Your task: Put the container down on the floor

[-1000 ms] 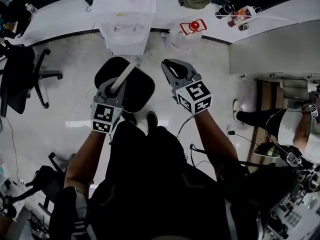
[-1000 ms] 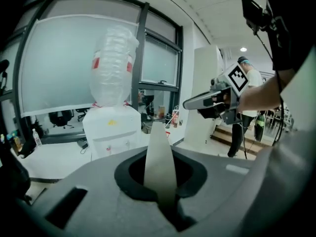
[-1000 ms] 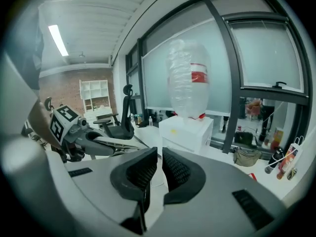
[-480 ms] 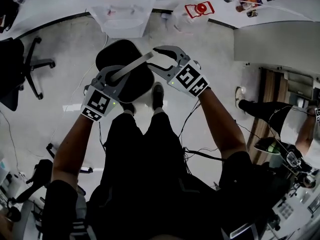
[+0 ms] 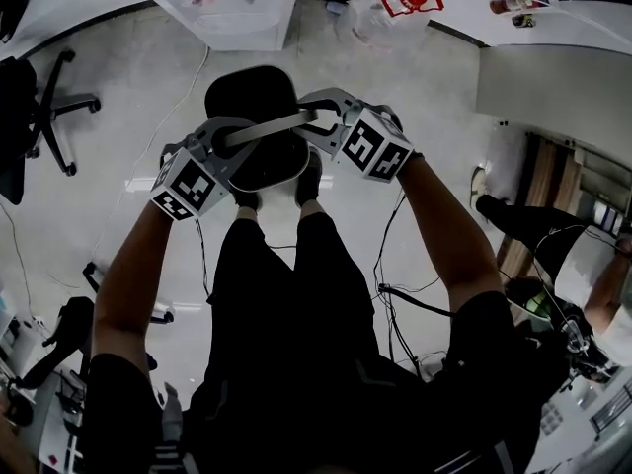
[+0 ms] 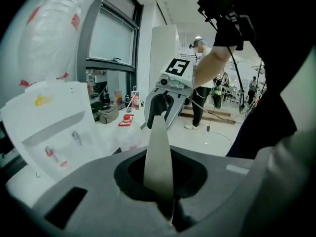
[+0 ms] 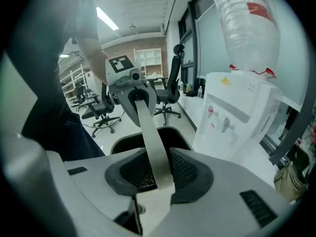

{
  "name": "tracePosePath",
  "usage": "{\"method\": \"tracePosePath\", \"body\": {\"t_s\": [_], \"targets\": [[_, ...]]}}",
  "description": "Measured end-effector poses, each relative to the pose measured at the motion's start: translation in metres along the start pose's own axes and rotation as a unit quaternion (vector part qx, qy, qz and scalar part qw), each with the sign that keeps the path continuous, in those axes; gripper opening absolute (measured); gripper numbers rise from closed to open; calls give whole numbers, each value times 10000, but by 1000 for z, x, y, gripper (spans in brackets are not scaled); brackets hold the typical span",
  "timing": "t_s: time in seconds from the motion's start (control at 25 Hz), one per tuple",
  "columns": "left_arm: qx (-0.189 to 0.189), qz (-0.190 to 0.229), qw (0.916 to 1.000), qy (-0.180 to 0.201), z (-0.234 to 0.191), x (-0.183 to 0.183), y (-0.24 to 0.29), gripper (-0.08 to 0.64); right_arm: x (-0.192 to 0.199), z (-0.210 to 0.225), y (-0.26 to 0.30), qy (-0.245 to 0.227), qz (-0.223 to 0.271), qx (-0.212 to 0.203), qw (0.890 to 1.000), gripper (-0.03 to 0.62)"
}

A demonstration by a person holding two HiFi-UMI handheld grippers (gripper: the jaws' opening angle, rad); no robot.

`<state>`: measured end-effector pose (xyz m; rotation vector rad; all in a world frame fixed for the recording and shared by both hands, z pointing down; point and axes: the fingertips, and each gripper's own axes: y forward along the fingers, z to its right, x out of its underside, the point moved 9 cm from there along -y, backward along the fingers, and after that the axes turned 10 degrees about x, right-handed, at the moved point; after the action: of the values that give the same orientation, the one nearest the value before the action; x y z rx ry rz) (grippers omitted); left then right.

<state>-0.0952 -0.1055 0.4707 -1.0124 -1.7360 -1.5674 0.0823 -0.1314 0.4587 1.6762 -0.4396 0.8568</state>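
A black container (image 5: 259,107) with a flat grey handle (image 5: 269,126) hangs over the floor in front of the person's feet. My left gripper (image 5: 229,138) is shut on the handle's left part, which runs into its shut jaws (image 6: 168,201). My right gripper (image 5: 314,121) has just been closing, and the handle's other end (image 7: 157,157) lies between its jaws (image 7: 153,181). A gap still shows beside the strip there. The container's dark rim (image 7: 148,137) lies below the handle. Each gripper view shows the other gripper across the handle, at the right gripper (image 6: 165,100) and the left gripper (image 7: 129,90).
A white water dispenser (image 5: 232,8) stands just beyond the container, with a large water bottle (image 5: 395,3) beside it. An office chair (image 5: 39,117) is at the left. Cables (image 5: 395,294) trail on the floor at the right, near another person (image 5: 533,225).
Both grippers and the container have sunk toward the floor. The right gripper, shut and apart from the handle before, has opened and come round the handle's right end.
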Motion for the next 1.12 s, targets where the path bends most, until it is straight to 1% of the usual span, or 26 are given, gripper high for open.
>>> {"method": "tracePosePath", "body": {"t_s": [0.12,0.28,0.4,0.48,0.6,0.72,0.8,0.92,1.0,1.12], "targets": [[137,-368,9990,215,-5,15,21,26,16,-1,6,-115,-187,-3,9998,110],[424,-773,9959,210,-19,41,47,28,44,-4,23,-204,-292,111,9993,97],[448,-1228,9909,325,-26,60,64,28,63,-7,39,-182,-364,186,9990,95],[444,-1447,9878,357,-31,72,76,28,75,-7,50,-192,-431,201,9987,94],[501,-1616,9853,249,-40,91,91,28,92,-6,68,-143,-535,182,9983,94],[539,-1758,9827,229,-48,112,102,28,108,-5,90,-82,-623,125,9979,94],[560,-1877,9803,272,-53,124,111,28,118,-5,102,-45,-677,64,9977,94],[563,-2126,9745,441,-59,142,123,28,132,-6,120,14,-775,-31,9970,92],[537,-2288,9706,521,-64,157,129,28,141,-7,135,-45,-789,-20,9969,91],[539,-2448,9668,498,-69,178,140,28,155,-9,154,-61,-839,61,9964,91]]}}
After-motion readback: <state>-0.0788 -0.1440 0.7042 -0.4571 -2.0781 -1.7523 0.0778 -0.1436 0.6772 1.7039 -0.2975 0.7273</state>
